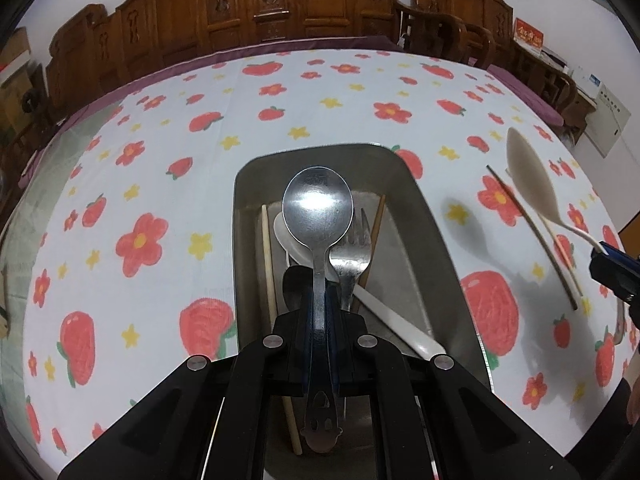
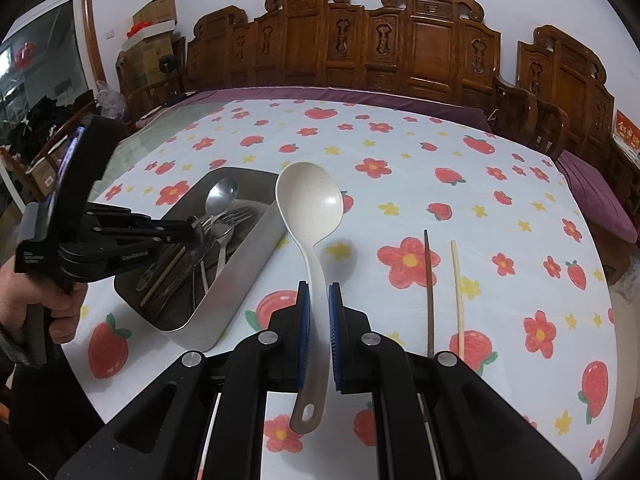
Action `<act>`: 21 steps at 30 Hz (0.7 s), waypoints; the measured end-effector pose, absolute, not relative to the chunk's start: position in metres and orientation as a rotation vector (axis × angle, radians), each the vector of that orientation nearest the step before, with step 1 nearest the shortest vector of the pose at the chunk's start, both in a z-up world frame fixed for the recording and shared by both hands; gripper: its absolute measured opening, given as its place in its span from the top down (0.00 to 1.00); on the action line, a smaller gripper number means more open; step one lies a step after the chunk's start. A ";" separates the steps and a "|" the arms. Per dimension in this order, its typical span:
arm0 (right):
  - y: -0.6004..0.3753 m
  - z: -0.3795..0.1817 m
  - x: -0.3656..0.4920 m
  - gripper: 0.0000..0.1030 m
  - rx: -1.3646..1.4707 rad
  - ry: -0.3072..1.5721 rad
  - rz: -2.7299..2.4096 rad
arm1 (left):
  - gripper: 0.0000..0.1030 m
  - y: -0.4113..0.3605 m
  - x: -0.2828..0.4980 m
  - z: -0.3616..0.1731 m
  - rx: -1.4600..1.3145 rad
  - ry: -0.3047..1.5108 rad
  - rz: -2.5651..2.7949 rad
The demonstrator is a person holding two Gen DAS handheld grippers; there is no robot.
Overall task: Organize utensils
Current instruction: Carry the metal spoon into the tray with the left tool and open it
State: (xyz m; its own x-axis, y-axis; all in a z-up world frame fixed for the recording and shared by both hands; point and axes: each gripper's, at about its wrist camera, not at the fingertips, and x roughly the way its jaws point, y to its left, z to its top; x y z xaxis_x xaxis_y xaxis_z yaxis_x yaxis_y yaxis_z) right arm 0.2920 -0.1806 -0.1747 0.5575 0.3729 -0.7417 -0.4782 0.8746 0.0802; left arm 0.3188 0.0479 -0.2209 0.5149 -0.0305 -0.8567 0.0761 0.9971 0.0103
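Desk (image 2: 420,168): round, under a white cloth printed with red flowers, strawberries and yellow stars. Carved wooden chairs (image 2: 400,40) ring its far edge. Wide bare cloth lies beyond the tray and between tray and chopsticks.

Left tool (image 1: 320,304): closed on the handle of a metal spoon (image 1: 318,208). Polished bowl, face up, points away from the tool. Long axis runs along the fingers, above the tray.

Metal tray (image 2: 240,264): rectangular, steel, left of centre on the desk. It holds a fork (image 1: 352,256), a white spoon (image 1: 376,304), a pale chopstick (image 1: 269,256) against the left wall and a brown chopstick (image 1: 376,224) near the right wall. All lie roughly along the tray's length.

Right tool (image 2: 318,328): blue pads (image 2: 305,320) set either side of the white ladle (image 2: 310,200). In the left wrist view the ladle is lifted off the cloth, so the tool grips it. Ladle: cream, speckled, deep oval bowl pointing away, grey handle end with a hanging slot nearest the camera. Just right of the tray.

Dark chopstick (image 2: 428,288) and light chopstick (image 2: 458,292): on the cloth, right of the ladle, side by side, apart, pointing toward the far edge.
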 end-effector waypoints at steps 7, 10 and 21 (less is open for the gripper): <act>-0.177 -0.175 0.291 0.89 -0.136 0.842 0.511 | 0.94 0.048 0.322 -0.228 0.046 1.046 -0.063; -0.175 -0.175 0.289 0.89 -0.135 0.842 0.513 | 0.94 0.048 0.322 -0.227 0.040 1.047 -0.067; -0.151 -0.169 0.284 0.89 -0.139 0.836 0.540 | 0.89 0.060 0.303 -0.195 0.024 0.974 -0.084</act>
